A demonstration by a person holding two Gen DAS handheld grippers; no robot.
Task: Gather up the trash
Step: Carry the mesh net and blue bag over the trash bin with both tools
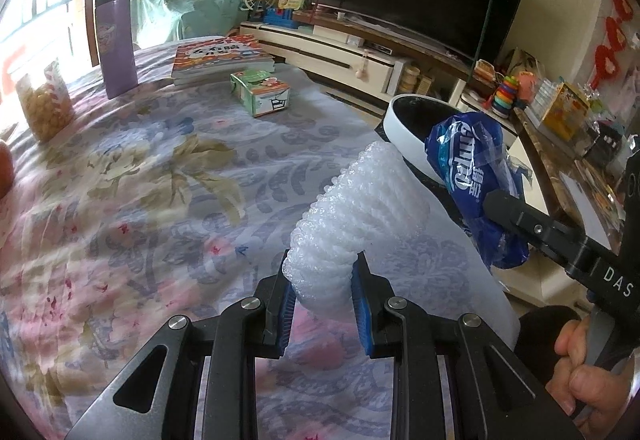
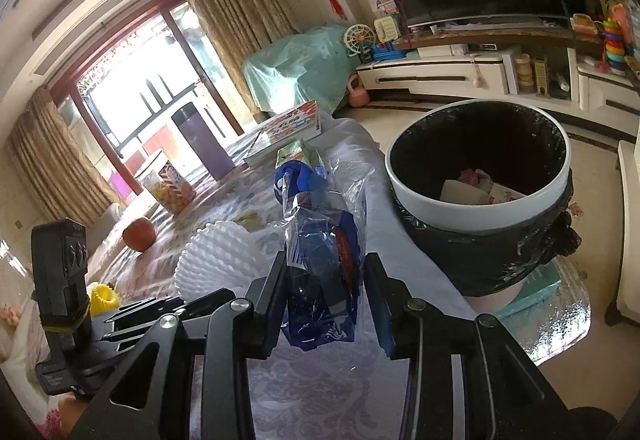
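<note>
Trash is what this job is about, and two bits of it are up in the air right now.

From the left wrist view, the left gripper (image 1: 322, 290) at the bottom middle of the frame is clamped on one white foam net (image 1: 352, 208). The net sticks up from between the blue pads. At the right of the frame the right gripper (image 1: 505, 218) is squeezing one blue plastic bag (image 1: 468, 168). Just behind the bag, one trash bin (image 1: 404, 128) peeks out, with a white rim. I think both bits are on their way to the bin, but they are not in it yet. On the flowery table (image 1: 160, 180) I count one purple cup (image 1: 116, 36), one jar of snacks (image 1: 46, 104), one green box (image 1: 260, 90) and a small stack of books (image 1: 222, 58). None of these looks like trash to me.

From the right wrist view, the right gripper (image 2: 326, 296) at the bottom middle is clenched on the blue plastic bag (image 2: 320, 240). The trash bin (image 2: 480, 196) is at the right of the frame, near the bag, past the table edge. It has a black liner, and a few scraps of paper already lie inside, so some trash is done. The white foam net (image 2: 218, 260) shows at the left of the bag. At the lower left I see one yellow foam net (image 2: 104, 298) on the table, which I guess is still left to pick up. One apple (image 2: 139, 234) sits near it
</note>
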